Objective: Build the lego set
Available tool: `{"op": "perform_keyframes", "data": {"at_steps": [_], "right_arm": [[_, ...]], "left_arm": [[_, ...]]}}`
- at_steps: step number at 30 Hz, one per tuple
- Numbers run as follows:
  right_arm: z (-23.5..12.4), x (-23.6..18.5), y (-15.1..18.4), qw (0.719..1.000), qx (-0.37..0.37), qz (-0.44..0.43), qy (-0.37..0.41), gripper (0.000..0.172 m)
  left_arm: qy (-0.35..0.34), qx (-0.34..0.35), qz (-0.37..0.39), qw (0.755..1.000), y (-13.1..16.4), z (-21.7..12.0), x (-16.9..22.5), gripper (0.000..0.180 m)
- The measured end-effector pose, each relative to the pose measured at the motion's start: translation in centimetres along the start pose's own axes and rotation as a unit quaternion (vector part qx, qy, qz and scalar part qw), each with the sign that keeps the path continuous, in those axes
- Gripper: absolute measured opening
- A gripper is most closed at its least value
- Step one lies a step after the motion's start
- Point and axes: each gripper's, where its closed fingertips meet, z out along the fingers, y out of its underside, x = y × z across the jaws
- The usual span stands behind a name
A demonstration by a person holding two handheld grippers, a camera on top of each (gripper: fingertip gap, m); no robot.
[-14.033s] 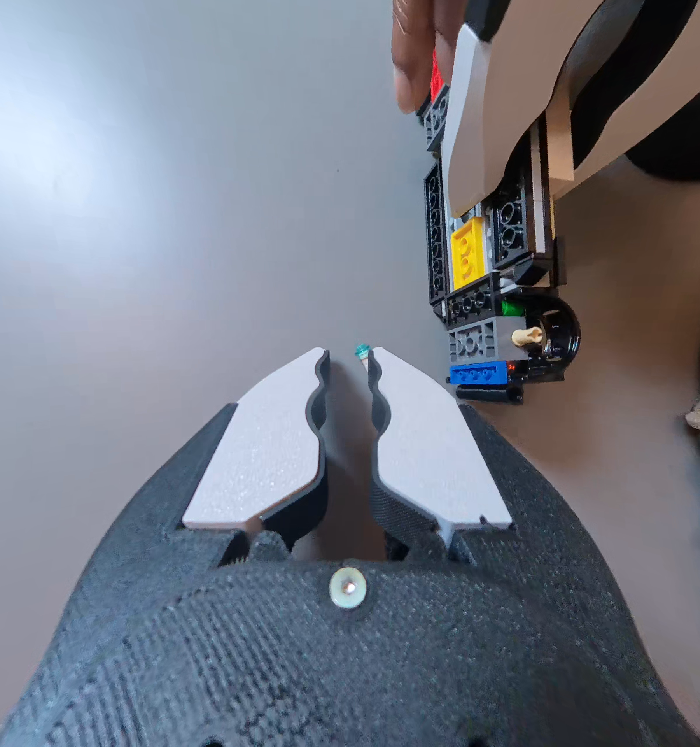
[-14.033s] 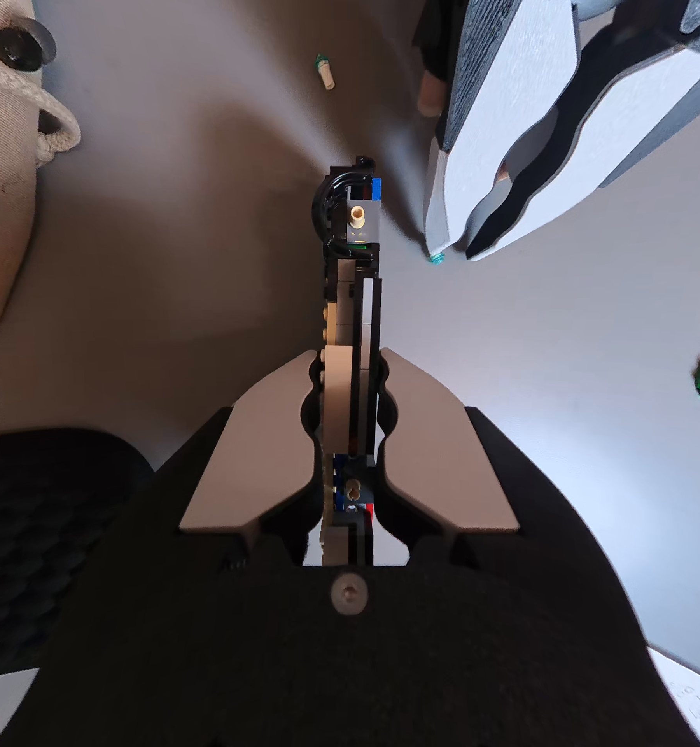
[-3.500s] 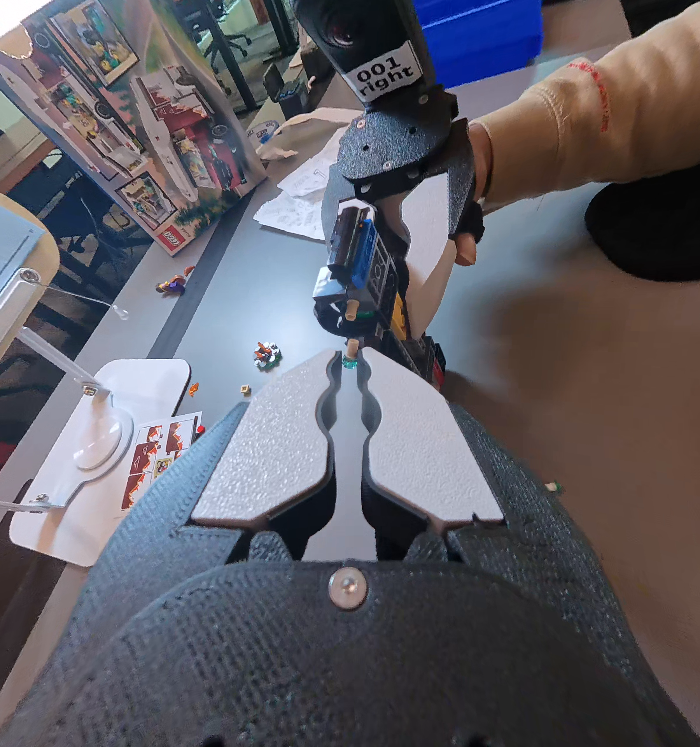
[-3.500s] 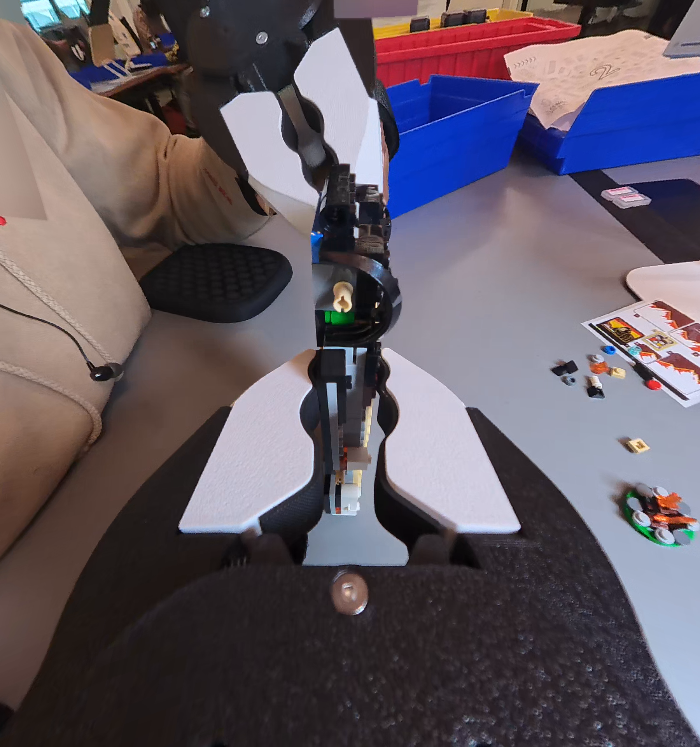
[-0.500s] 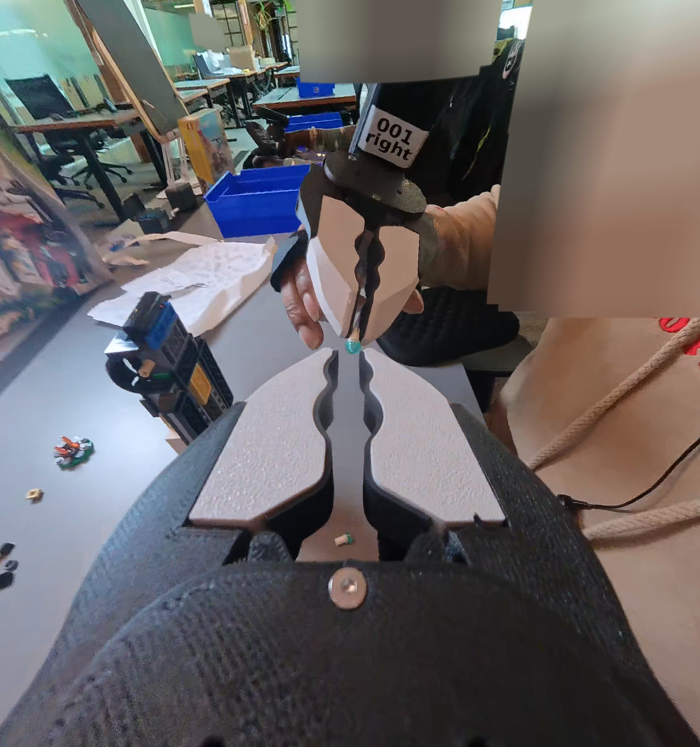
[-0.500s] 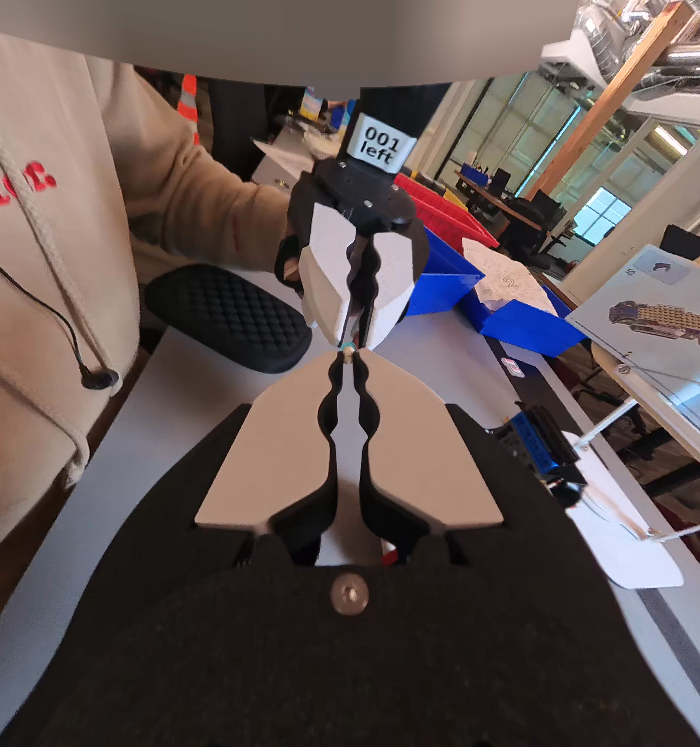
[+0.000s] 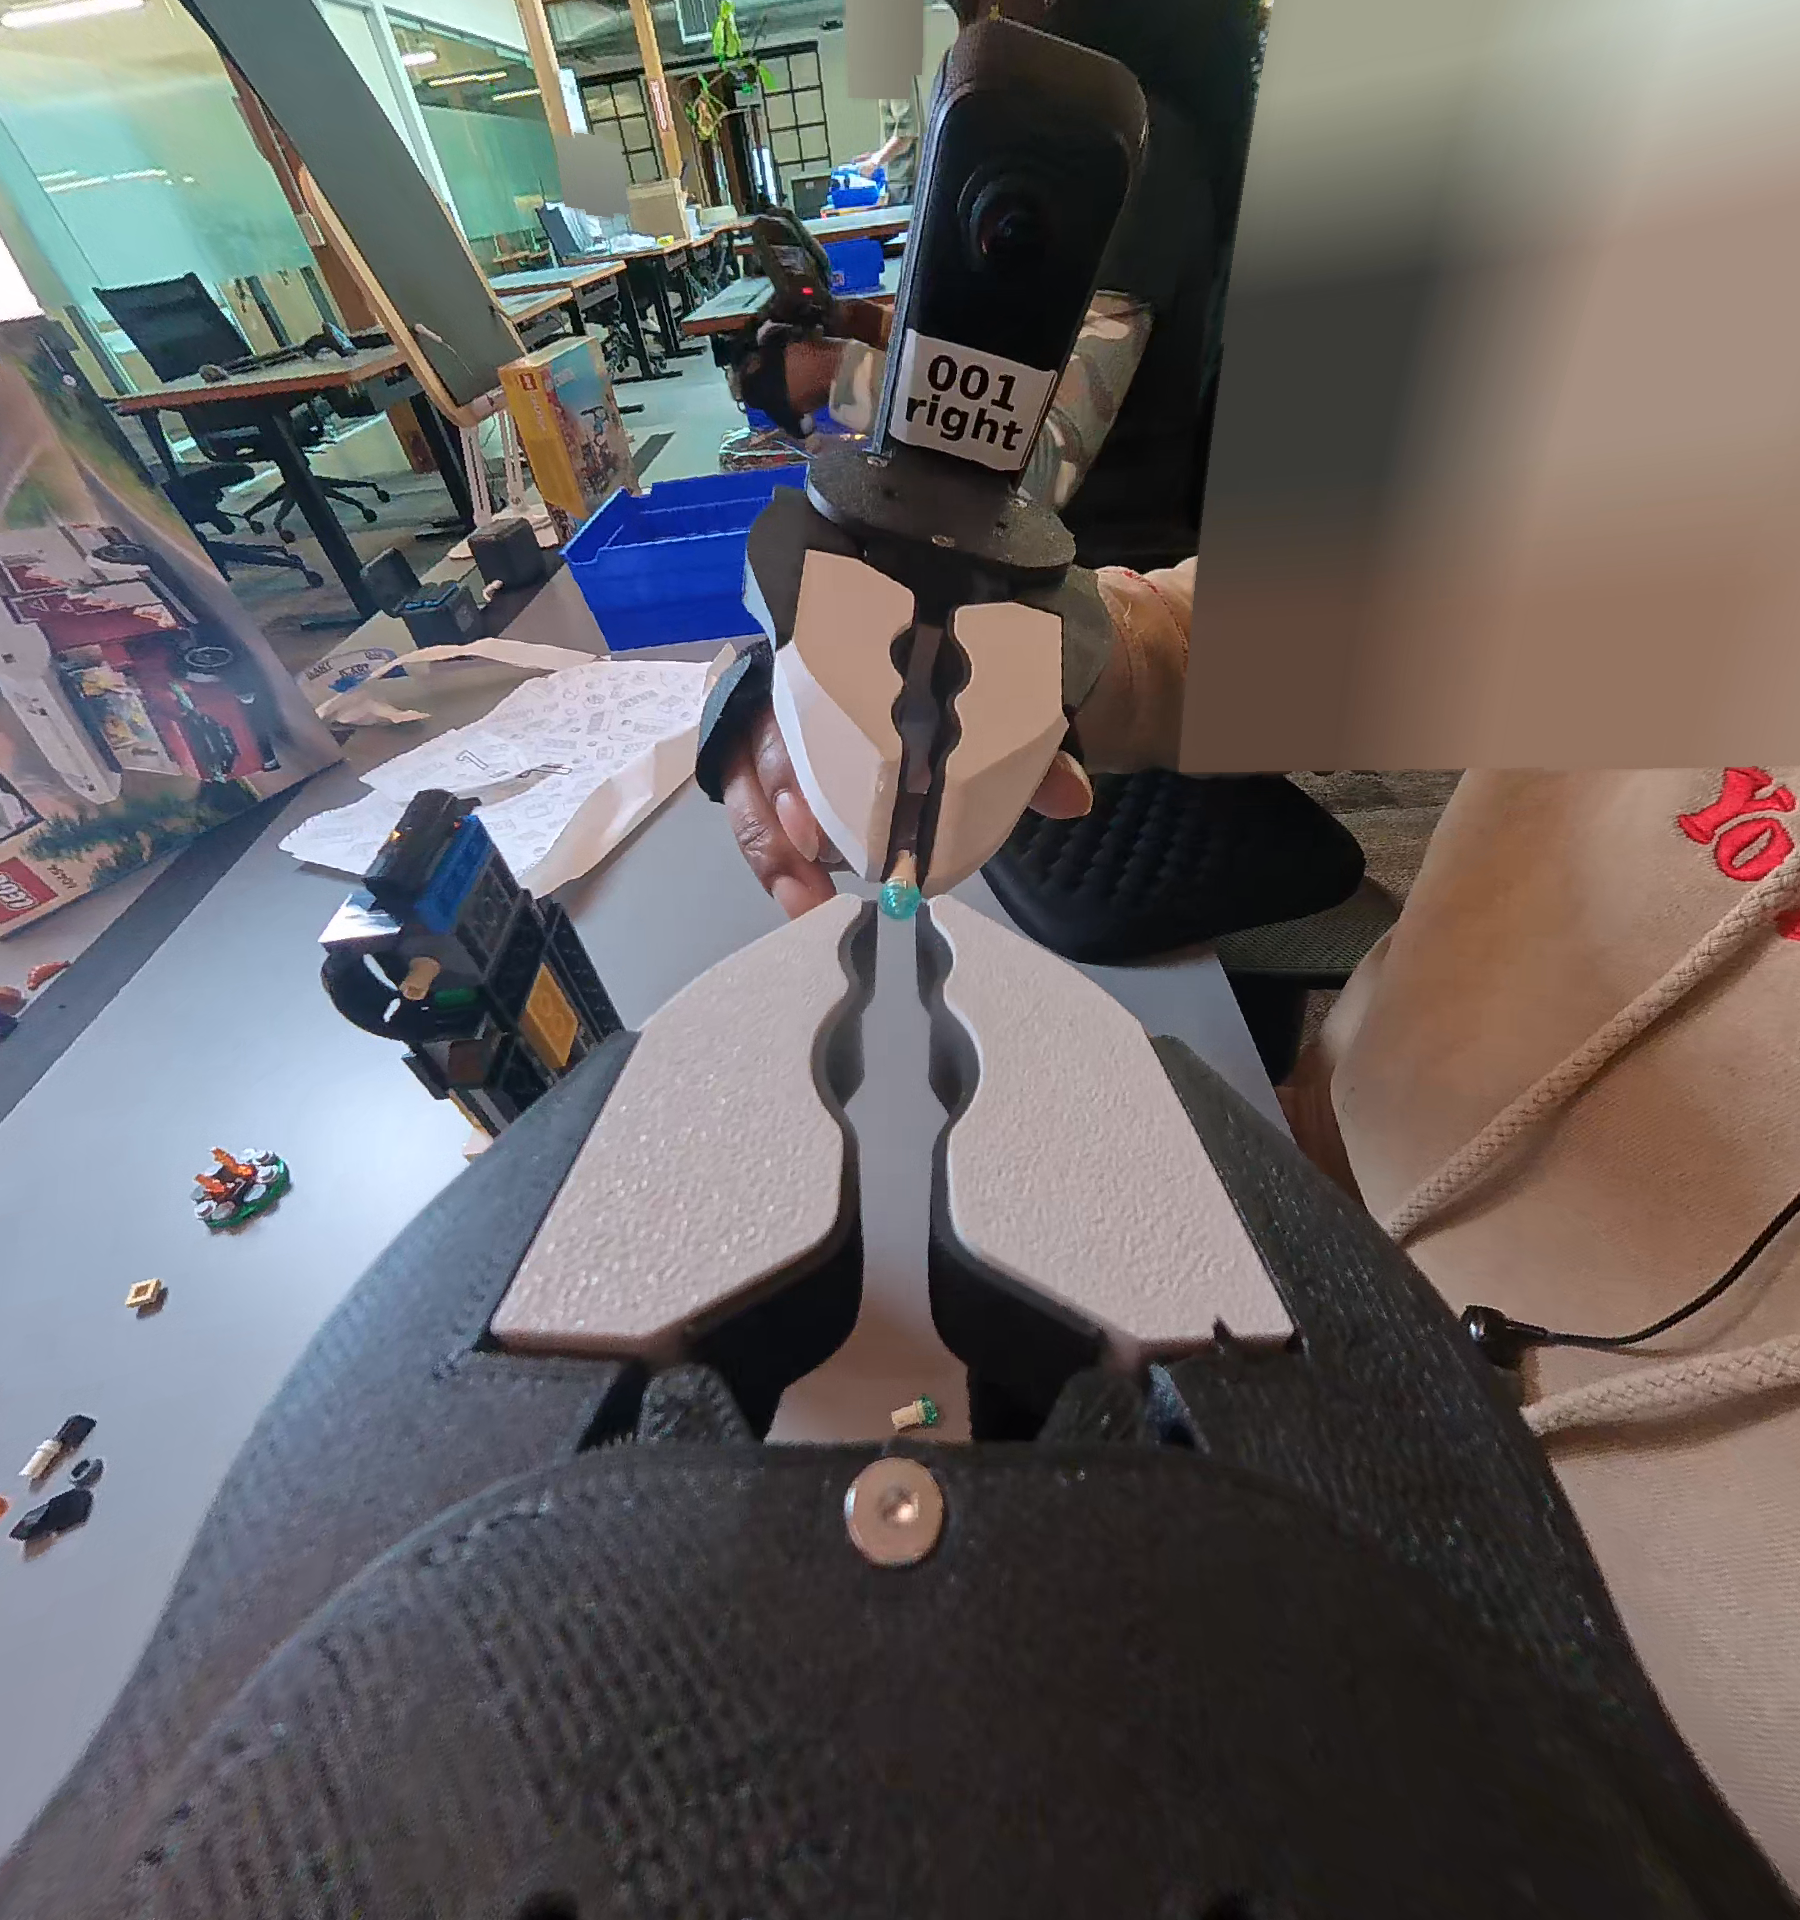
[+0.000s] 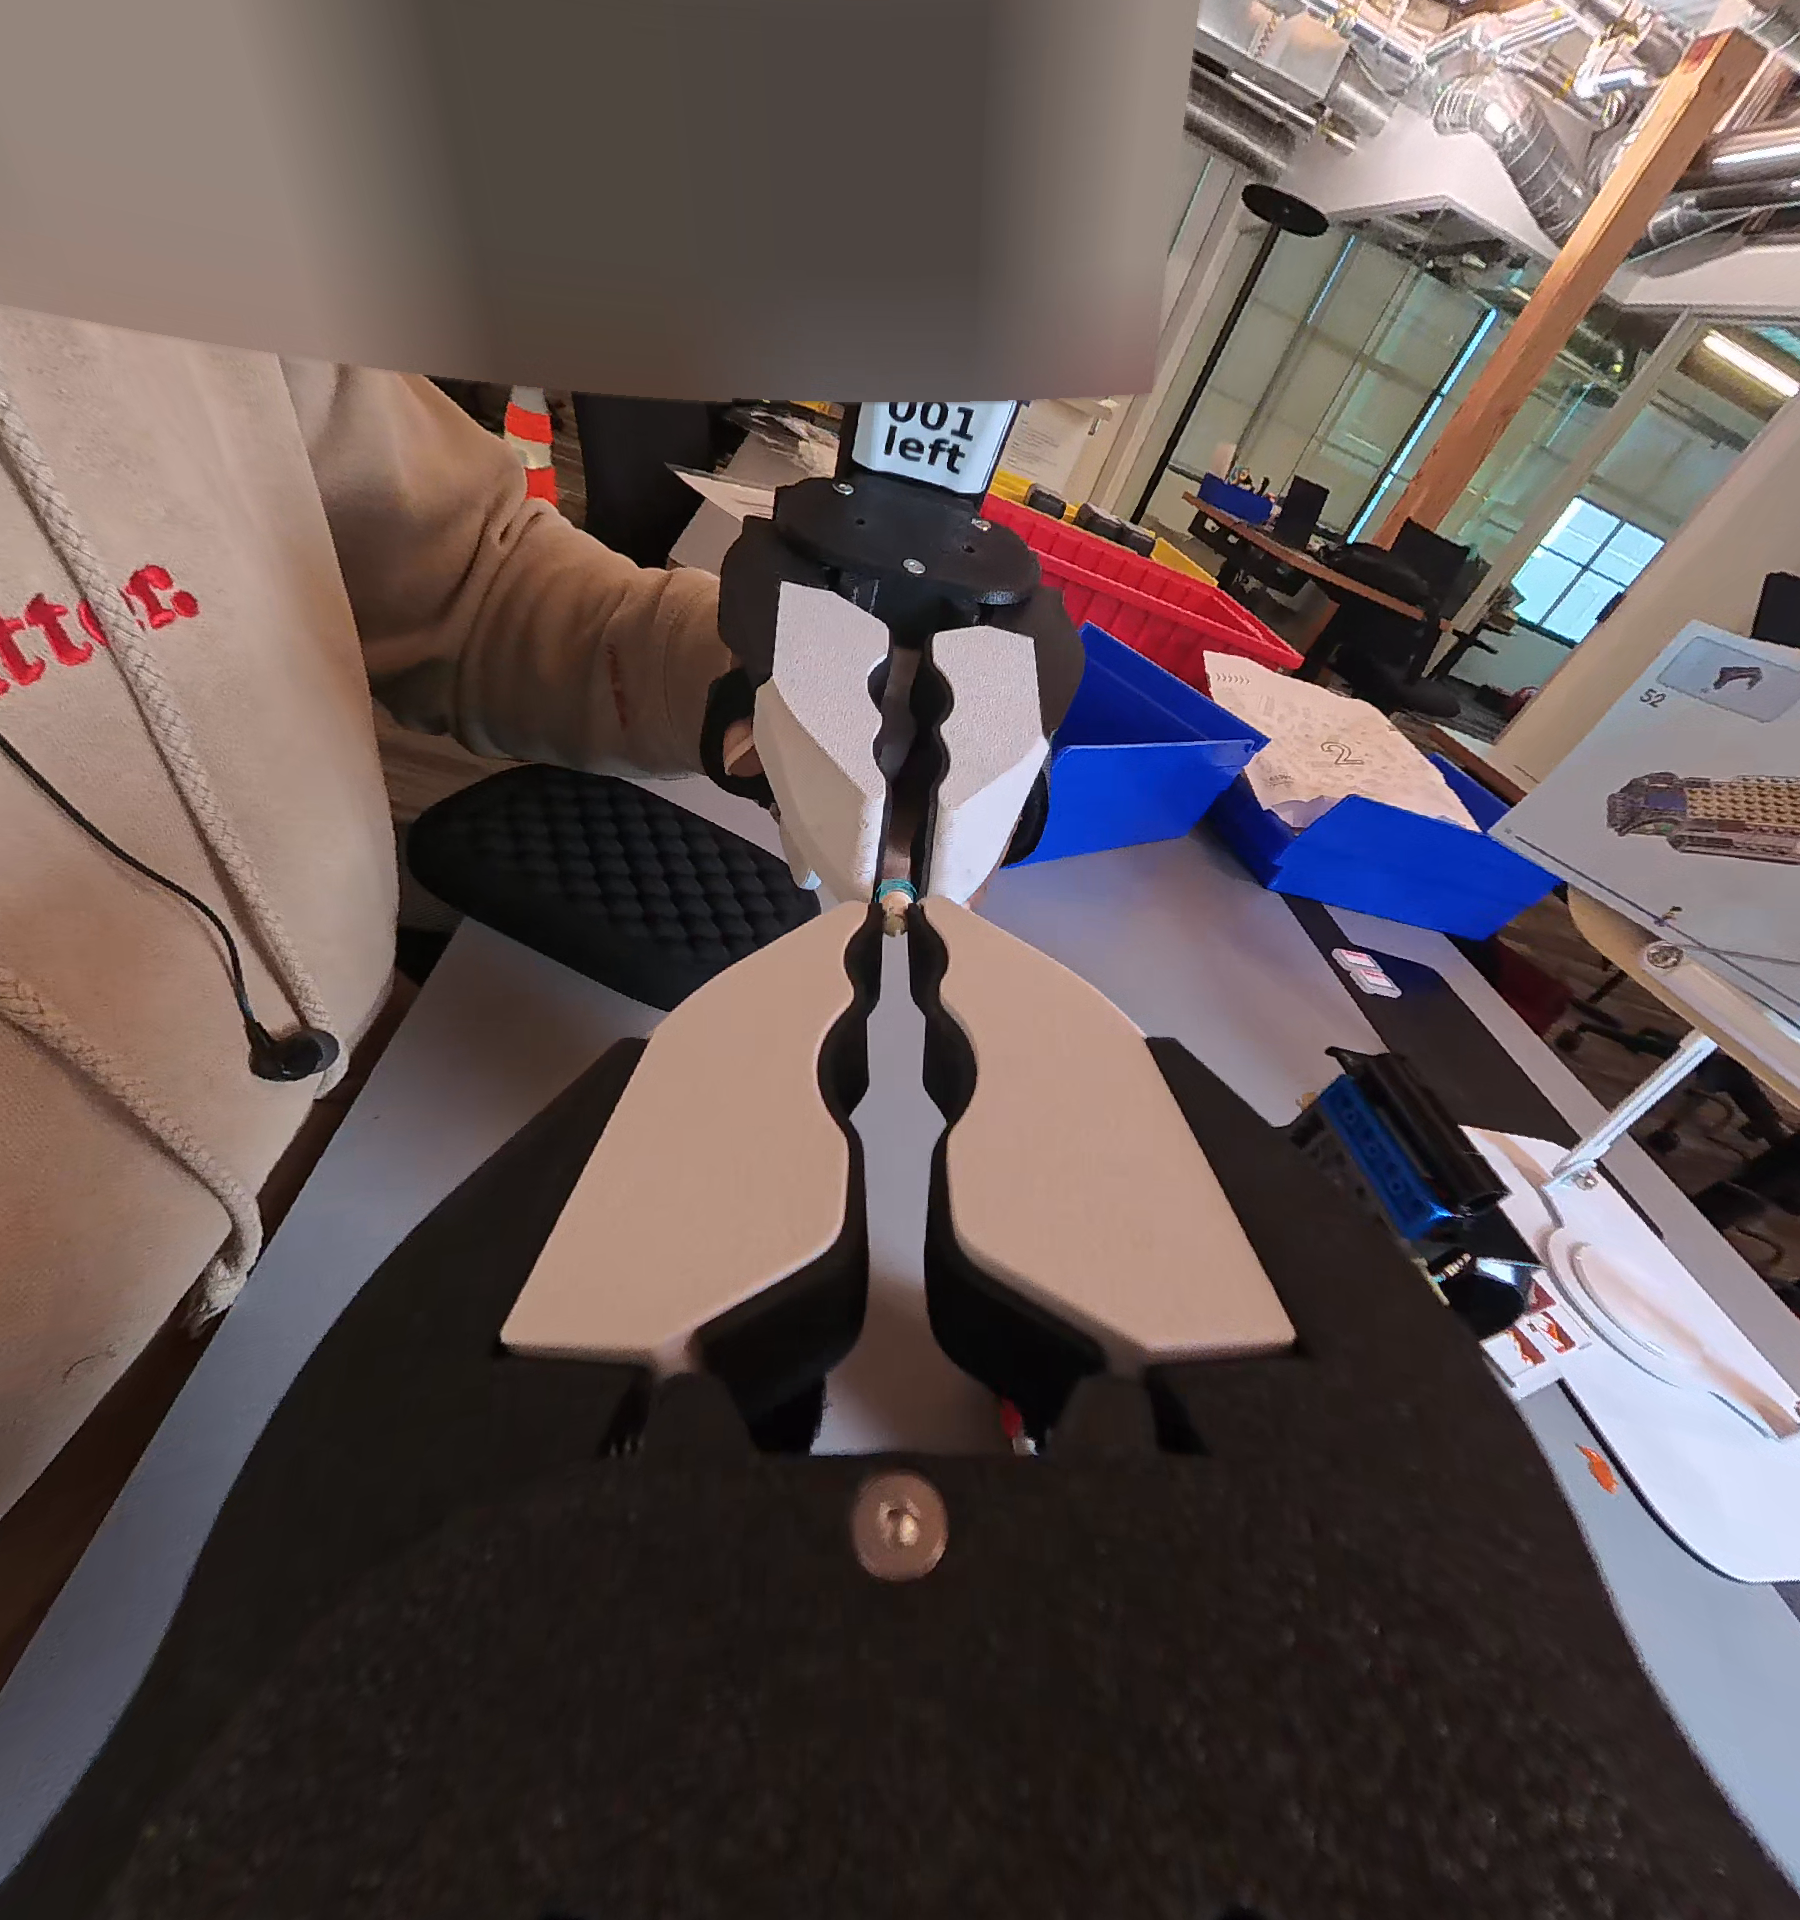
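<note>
A small peg with a teal round head (image 7: 898, 900) and a tan shaft (image 7: 906, 864) hangs in the air between both grippers, which meet tip to tip. My left gripper (image 7: 898, 912) is shut on the teal head. My right gripper (image 8: 894, 916) is shut on the tan shaft (image 8: 892, 921). The right gripper shows ahead in the left wrist view (image 7: 906, 868), and the left gripper ahead in the right wrist view (image 8: 900, 883). A black brick model (image 7: 460, 987) with blue and yellow parts stands on the grey table (image 7: 252, 1091), free of both grippers.
A second teal-and-tan peg (image 7: 915, 1413) lies on the table under my left gripper. A green round piece (image 7: 239, 1187) and loose bits (image 7: 54, 1455) lie at left. Blue bins (image 8: 1374, 862), a black wrist rest (image 8: 605, 873), papers (image 7: 522, 748) and a person's hoodie (image 7: 1602, 1143) surround. The grippers are tip to tip, or close to it.
The right gripper let go of the brick model, which now stands on the table, and took the peg's tan end. Over the last half second both grippers hold nearly still.
</note>
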Motion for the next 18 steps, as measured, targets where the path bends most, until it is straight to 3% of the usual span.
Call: {"op": "perform_keyframes", "data": {"at_steps": [18], "right_arm": [[0.33,0.10,0.11,1.000,-0.001,0.012,-0.014,0.005]], "left_arm": [[0.002,0.015,-0.014,1.000,0.10,-0.31,-0.24,0.009]]}}
